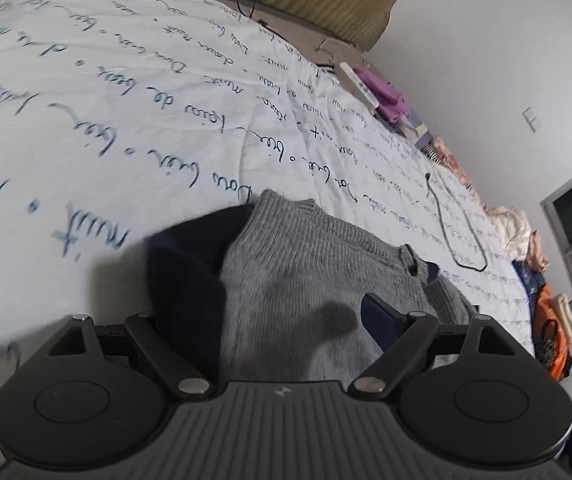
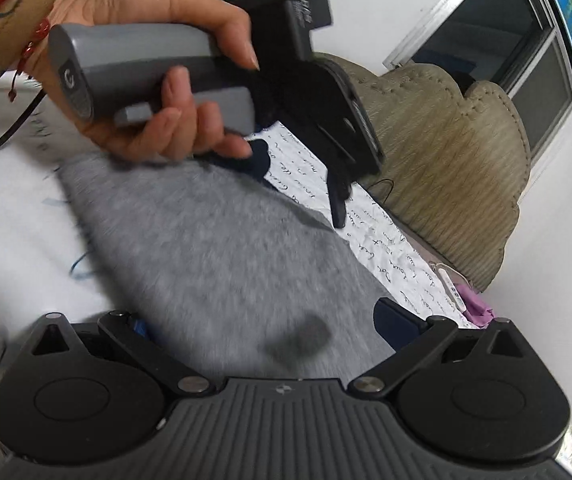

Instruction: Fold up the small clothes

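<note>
Grey knitted sweater with dark navy sleeve (image 1: 294, 276): flat on white quilt printed with blue script (image 1: 125, 92), bare quilt wide on all sides, black cable (image 1: 452, 236) beyond.
Left gripper (image 1: 269, 320): jaws spread wide over the knit, nothing pinched.
Right gripper (image 2: 261, 320): jaws spread, empty.
Right wrist view only: hand (image 2: 157, 80) gripping the left tool's handle; tan padded headboard (image 2: 446, 152).
</note>
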{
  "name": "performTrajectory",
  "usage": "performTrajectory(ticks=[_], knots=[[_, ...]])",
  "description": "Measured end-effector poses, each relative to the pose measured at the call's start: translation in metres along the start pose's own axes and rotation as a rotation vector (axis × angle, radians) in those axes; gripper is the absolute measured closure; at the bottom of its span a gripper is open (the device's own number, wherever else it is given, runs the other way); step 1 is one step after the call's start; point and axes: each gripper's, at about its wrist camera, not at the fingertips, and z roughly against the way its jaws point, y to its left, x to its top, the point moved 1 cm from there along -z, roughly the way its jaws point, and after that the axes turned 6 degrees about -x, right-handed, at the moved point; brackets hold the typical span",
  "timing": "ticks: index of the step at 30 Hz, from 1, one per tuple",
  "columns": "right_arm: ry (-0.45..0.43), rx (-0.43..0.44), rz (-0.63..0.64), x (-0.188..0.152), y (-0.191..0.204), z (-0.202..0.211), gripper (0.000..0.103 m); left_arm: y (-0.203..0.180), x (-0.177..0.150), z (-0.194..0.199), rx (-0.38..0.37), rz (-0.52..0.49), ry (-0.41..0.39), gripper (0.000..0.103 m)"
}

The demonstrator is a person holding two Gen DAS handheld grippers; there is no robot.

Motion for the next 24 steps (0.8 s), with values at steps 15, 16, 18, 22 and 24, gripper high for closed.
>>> performTrajectory(ticks=[15,16,18,22,24], knots=[[-0.068,0.11,-0.02,0.002,0.008,0.001,0.091,0.009,0.01,-0.006,0.143,0.071,-0.052,0.093],[-0.073,0.118,-0.031,0.001,0.006,0.002,0.091,0.004,0.009,-0.006,0.165,0.05,-0.057,0.093],[-0.077,0.136,-0.055,0.003,-0.002,0.0,0.092,-0.008,0.008,-0.005,0.218,0.0,-0.063,0.093],[-0.083,0.175,-0.127,0.001,-0.022,0.007,0.092,-0.03,0.008,-0.002,0.281,-0.051,-0.076,0.093],[-0.094,0.183,-0.15,0.0,-0.029,0.012,0.092,-0.04,0.01,0.0,0.3,-0.071,-0.082,0.093]])
